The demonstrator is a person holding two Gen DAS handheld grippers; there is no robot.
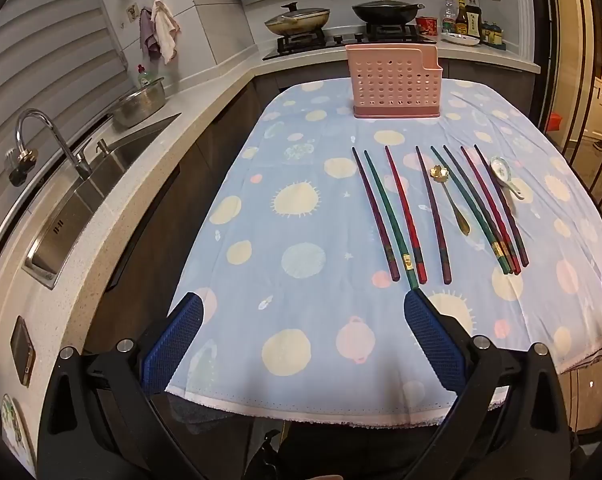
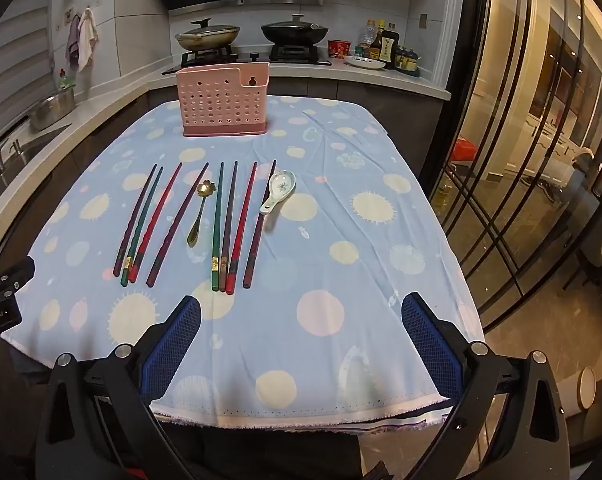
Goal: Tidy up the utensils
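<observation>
**Utensils laid out, holder waiting**

Left wrist view: your left gripper [image 1: 303, 312] is spread wide and empty near the table's front edge. The chopsticks [image 1: 397, 216] lie just ahead; take one near its thick end.

Right wrist view: your right gripper [image 2: 301, 316] also gapes empty. The ceramic spoon [image 2: 277, 191] and gold spoon [image 2: 199, 214] lie among the sticks, well short of the pink holder [image 2: 224, 100].

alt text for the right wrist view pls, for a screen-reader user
Eight chopsticks, a gold spoon and a white ceramic spoon lie in a row on a blue spotted tablecloth, with an empty-looking pink perforated utensil holder standing beyond them. The right gripper hangs open over the near edge, holding nothing; a stove with two pans sits behind.
</observation>
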